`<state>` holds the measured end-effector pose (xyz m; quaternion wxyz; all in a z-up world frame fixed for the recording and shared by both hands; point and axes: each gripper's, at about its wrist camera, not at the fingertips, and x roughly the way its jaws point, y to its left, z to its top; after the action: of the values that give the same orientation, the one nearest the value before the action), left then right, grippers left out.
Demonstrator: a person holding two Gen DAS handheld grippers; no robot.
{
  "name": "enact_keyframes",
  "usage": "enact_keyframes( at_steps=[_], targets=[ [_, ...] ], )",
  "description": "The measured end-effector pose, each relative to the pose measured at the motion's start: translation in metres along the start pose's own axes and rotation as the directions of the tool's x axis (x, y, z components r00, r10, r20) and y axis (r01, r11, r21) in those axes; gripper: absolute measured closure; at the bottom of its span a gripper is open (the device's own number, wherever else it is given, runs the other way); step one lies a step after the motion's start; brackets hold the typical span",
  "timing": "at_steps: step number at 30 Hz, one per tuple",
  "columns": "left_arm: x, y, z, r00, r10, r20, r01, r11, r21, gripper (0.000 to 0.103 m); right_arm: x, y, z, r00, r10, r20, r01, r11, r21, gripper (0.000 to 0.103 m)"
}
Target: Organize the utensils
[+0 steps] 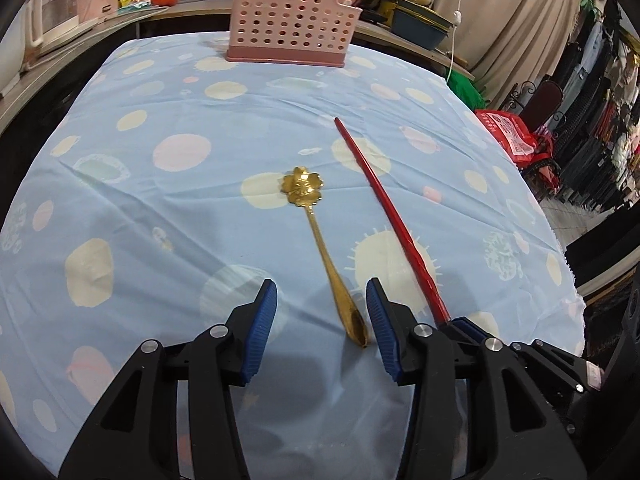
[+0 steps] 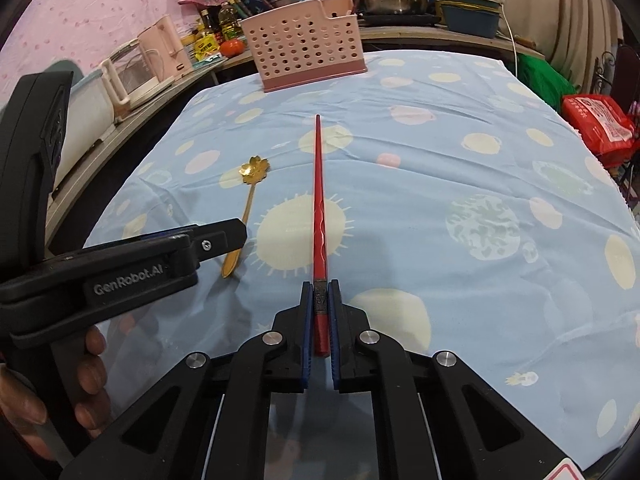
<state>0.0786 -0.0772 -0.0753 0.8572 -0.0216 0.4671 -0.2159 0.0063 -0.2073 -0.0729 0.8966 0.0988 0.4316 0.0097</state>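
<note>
Left wrist view: left gripper point(image 1: 322, 312) low over the table, its blue-padded jaws partly apart; the butt of the gold metal spoon with a flower-shaped bowl point(image 1: 316, 236) lies between the pads, closer to the 3 o'clock pad; neither pad presses on it
Right wrist view: right gripper point(image 2: 320, 300) closed on the thick end of the red lacquered chopsticks point(image 2: 319, 200); the blue pads clamp the shaft from both sides
Chopsticks: run from the clamped end toward 12 o'clock, tips pointing at the holder; from the left wrist they slant from 5 o'clock up to 12 o'clock, at 3 o'clock of the spoon and apart from it
Spoon: flat on the cloth, flower bowl toward 12 o'clock, handle toward 6 o'clock; in the right wrist view it sits at 9 o'clock of the chopsticks
Holder: pink perforated plastic utensil holder point(image 1: 294, 20) upright at the far edge, 12 o'clock in both views, well apart from the utensils
Surface: pale blue tablecloth with cream and pink spots point(image 1: 160, 240) covers the table
Hand: fingers point(image 2: 90, 364) wrap the left gripper's grip at 8 o'clock of the right wrist view
</note>
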Motion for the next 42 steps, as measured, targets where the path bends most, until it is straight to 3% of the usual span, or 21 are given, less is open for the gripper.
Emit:
enact_keyframes(
  at_steps=[3,10,18,27,28,29,36,42],
  targets=[
    [0.002,-0.006,-0.002,1.0,0.012,0.008,-0.012,1.0,0.028,0.061,0.0,-0.002,-0.001,1.0,0.001,-0.001,-0.001,1.0,0.008,0.096],
    [0.001,-0.005,-0.009,1.0,0.024,0.016,-0.025,0.998,0.059,0.092,-0.001,-0.003,-0.001,1.0,0.006,-0.004,-0.006,1.0,0.015,0.096],
    [-0.006,0.002,-0.011,1.0,-0.02,0.002,0.02,1.0,0.023,0.093,-0.006,-0.003,-0.002,1.0,0.007,0.004,-0.007,1.0,0.016,0.096],
    [-0.036,0.011,-0.008,0.999,-0.02,0.047,0.02,1.0,-0.004,0.093,-0.025,-0.005,0.004,0.999,0.016,0.044,-0.017,0.999,0.027,0.096],
    [-0.04,0.011,-0.007,0.998,-0.02,0.056,0.02,1.0,-0.007,0.093,-0.027,-0.005,0.004,0.999,0.019,0.049,-0.02,0.999,0.028,0.096],
    [-0.044,0.012,-0.006,0.998,-0.02,0.064,0.021,1.0,-0.01,0.101,-0.03,-0.005,0.006,0.998,0.024,0.055,-0.025,0.999,0.031,0.096],
    [-0.06,0.017,0.005,0.994,-0.014,0.106,0.017,1.0,-0.023,0.103,-0.045,-0.002,0.016,0.995,0.035,0.097,-0.038,0.999,0.029,0.096],
    [-0.049,0.018,-0.003,0.998,-0.042,0.056,0.044,0.998,-0.034,0.1,-0.042,-0.002,0.015,0.996,0.033,0.088,-0.036,0.999,0.031,0.096]
  ],
)
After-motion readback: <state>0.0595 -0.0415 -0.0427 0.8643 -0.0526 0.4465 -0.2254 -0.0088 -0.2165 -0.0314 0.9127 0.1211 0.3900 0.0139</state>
